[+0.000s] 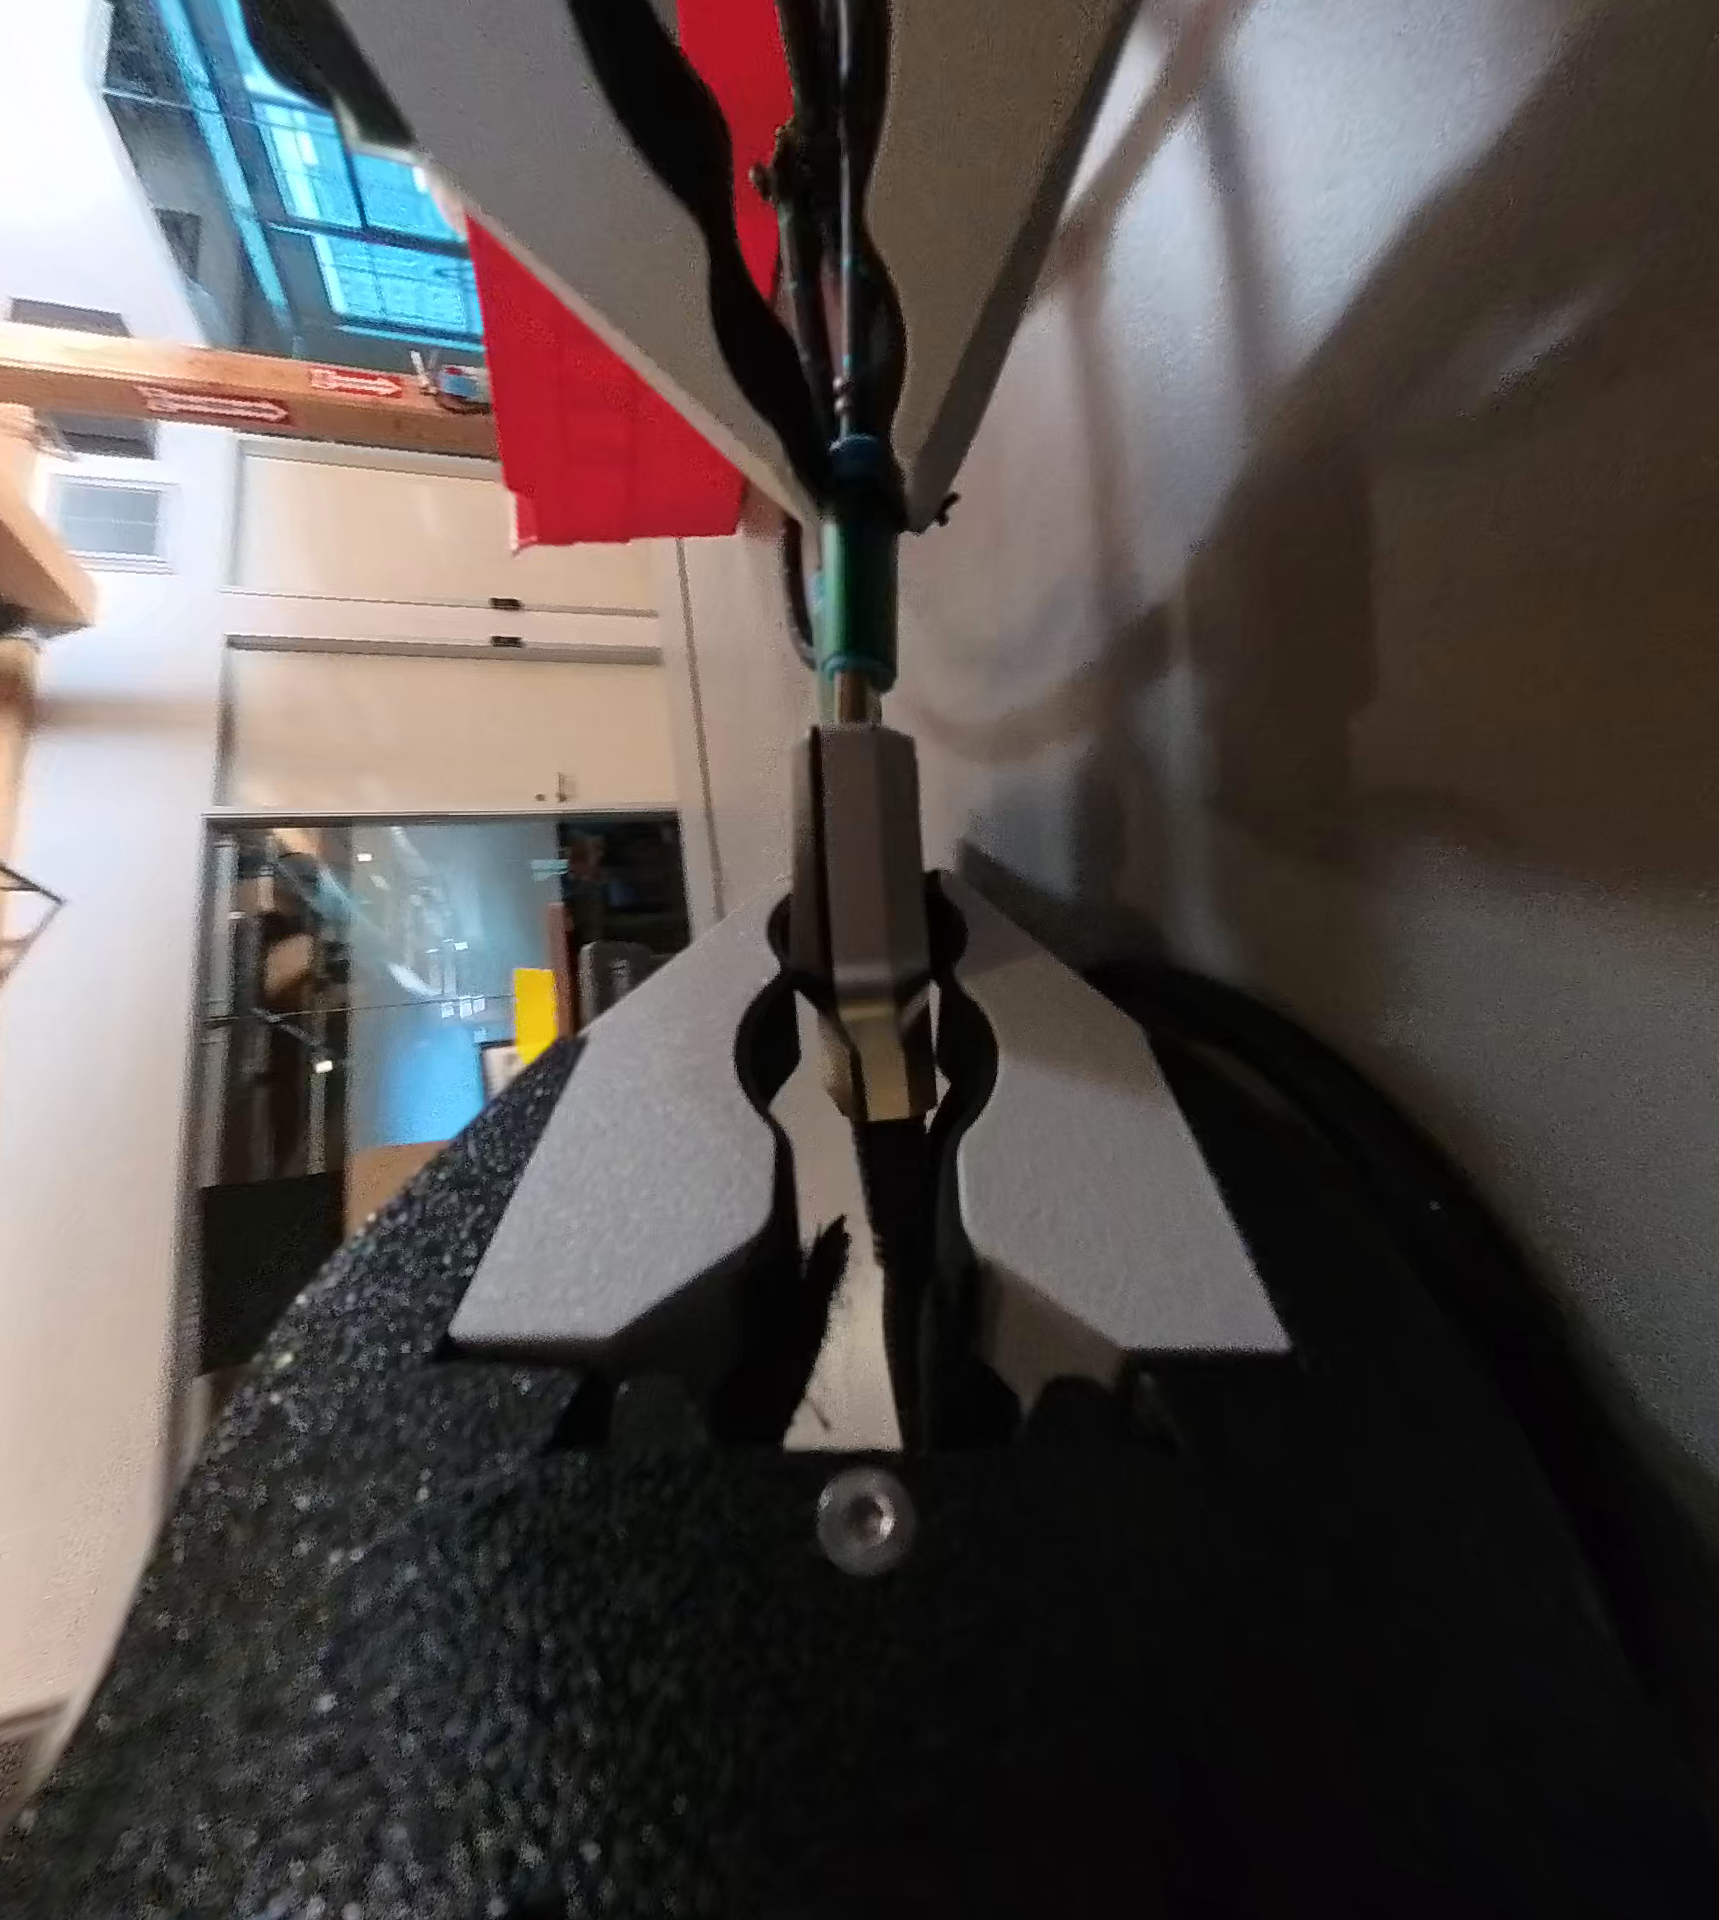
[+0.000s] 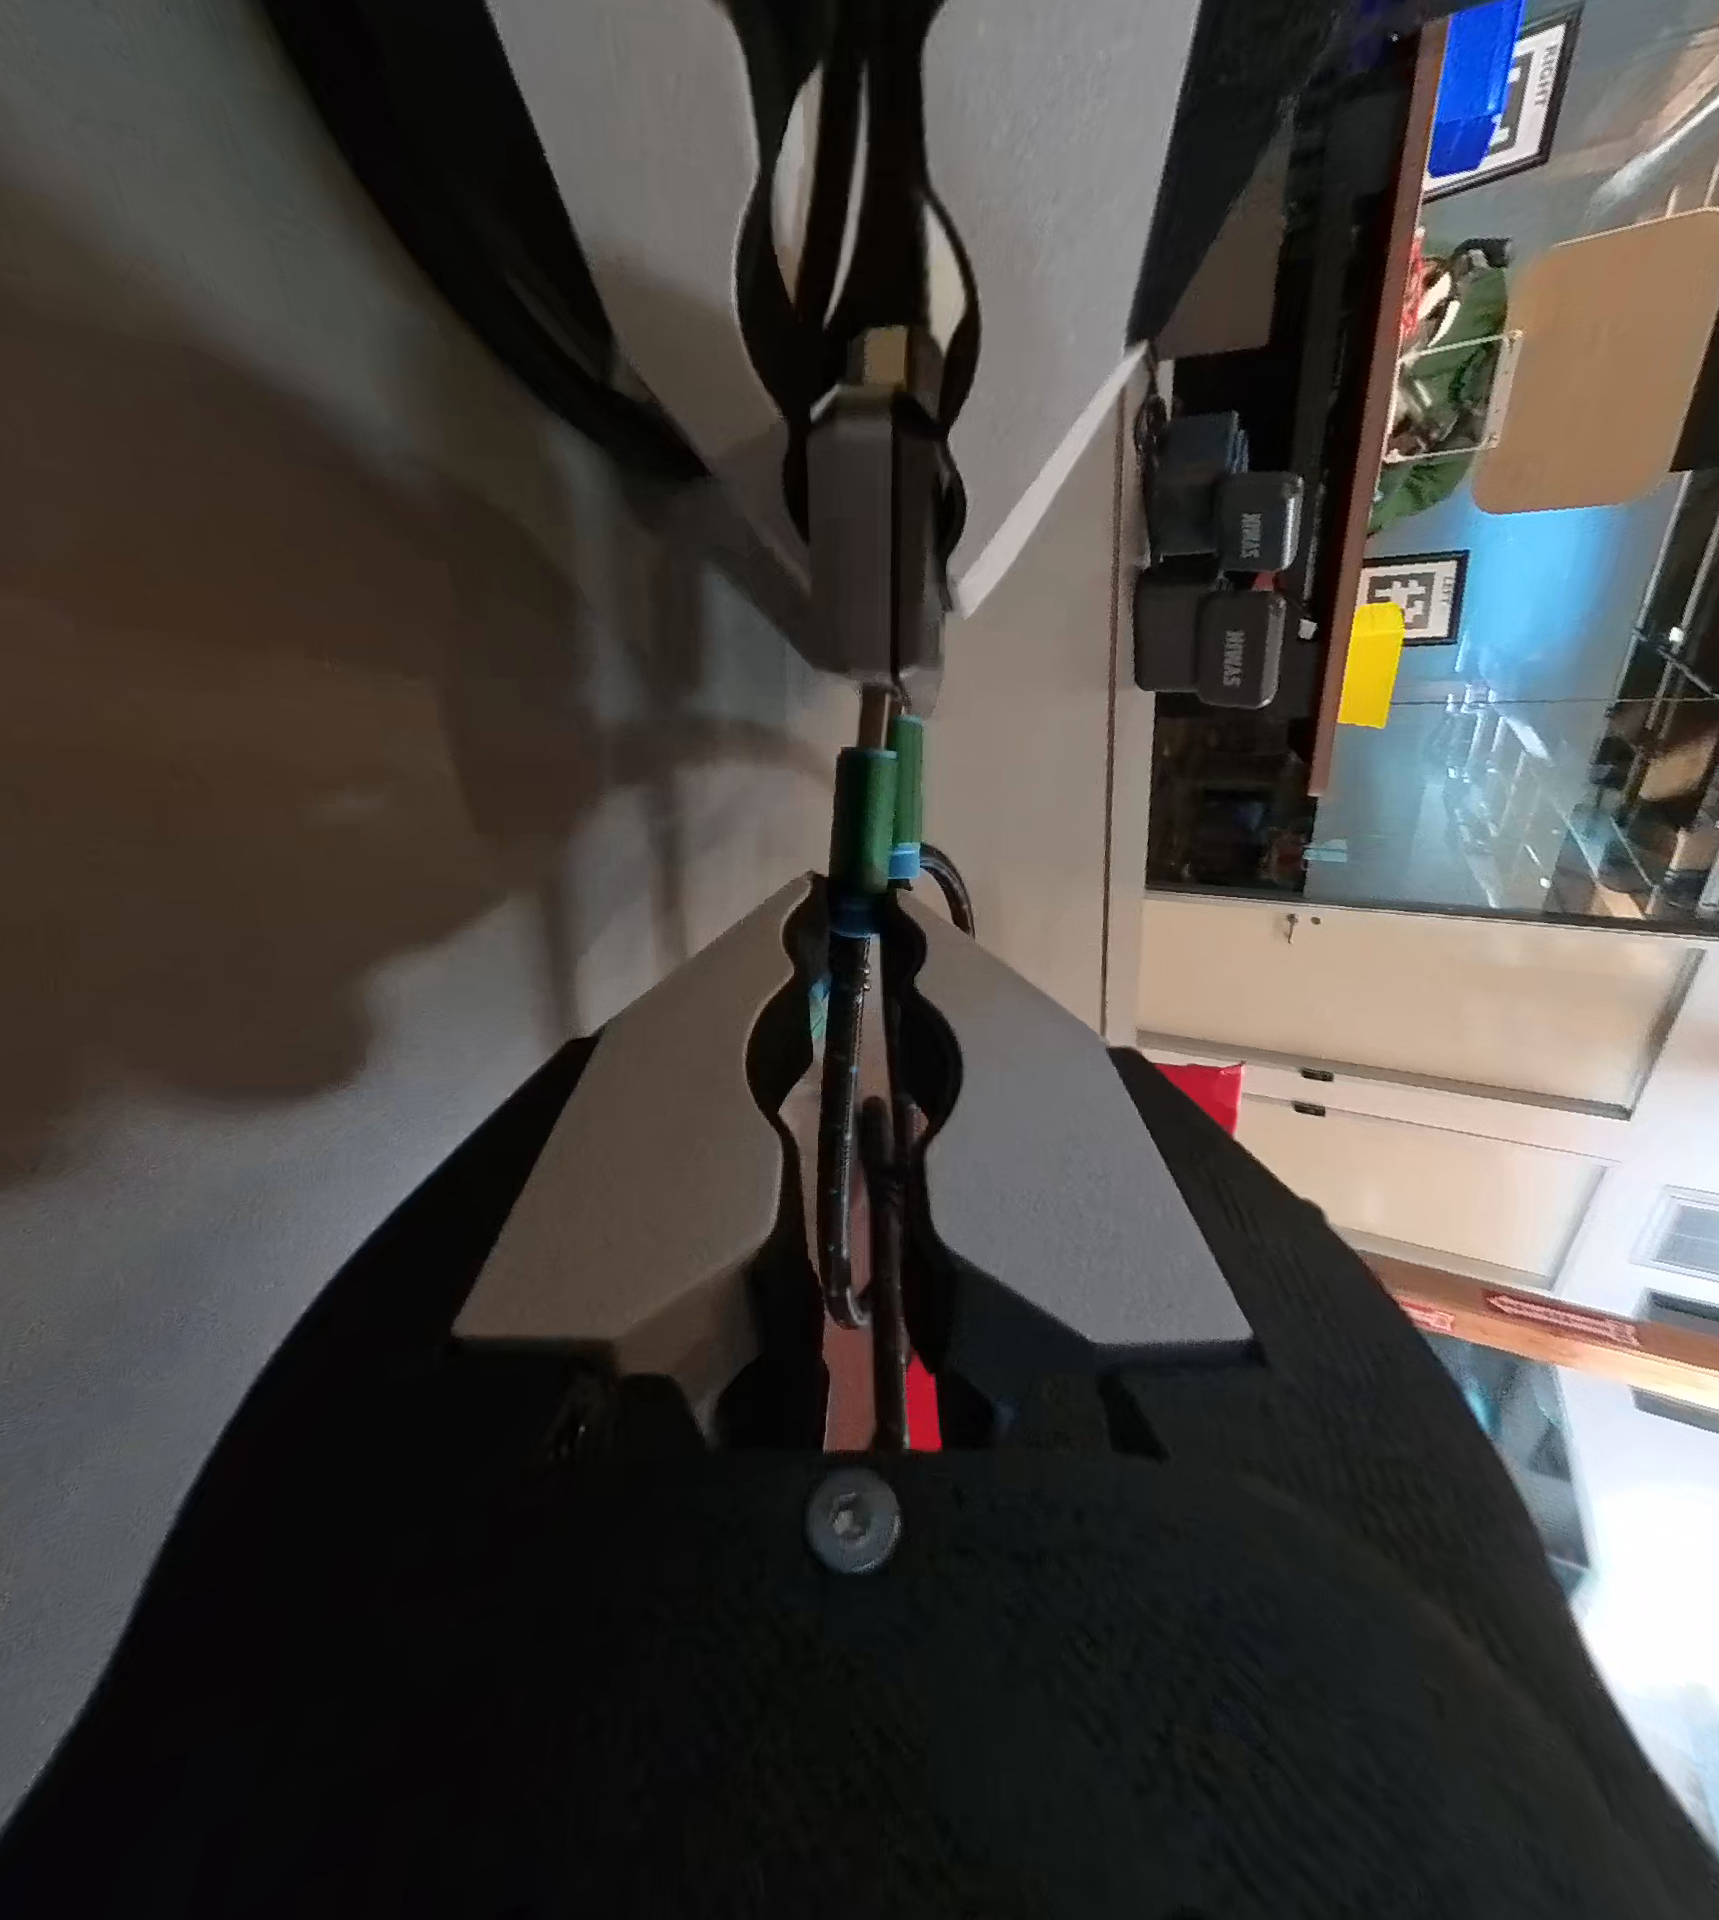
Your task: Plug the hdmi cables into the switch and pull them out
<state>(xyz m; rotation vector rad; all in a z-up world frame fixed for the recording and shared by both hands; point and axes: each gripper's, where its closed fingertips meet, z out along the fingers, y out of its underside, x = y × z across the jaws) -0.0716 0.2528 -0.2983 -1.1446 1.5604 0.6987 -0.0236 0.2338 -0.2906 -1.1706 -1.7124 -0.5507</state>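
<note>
In the left wrist view my left gripper (image 1: pixel 860 920) is shut on the small grey switch (image 1: pixel 855 831). The switch's brass-collared black lead (image 1: pixel 881 1070) runs back between the fingers. A green HDMI plug (image 1: pixel 860 592) faces the switch's far end, and a short piece of its metal tip (image 1: pixel 857 704) shows at the port. My right gripper (image 1: pixel 860 499) holds that plug from beyond. In the right wrist view my right gripper (image 2: pixel 860 904) is shut on the cable just behind the green plug (image 2: pixel 857 821). A second green plug (image 2: pixel 905 779) lies beside it. The switch (image 2: pixel 860 551) sits in the left gripper (image 2: pixel 876 613).
A pale table surface (image 1: pixel 1406 727) lies close alongside both grippers. A red object (image 1: pixel 606 416) is behind the right gripper. Black cases (image 2: pixel 1239 582), a yellow block (image 2: pixel 1369 665) and a glass cabinet (image 2: pixel 1561 779) stand farther off.
</note>
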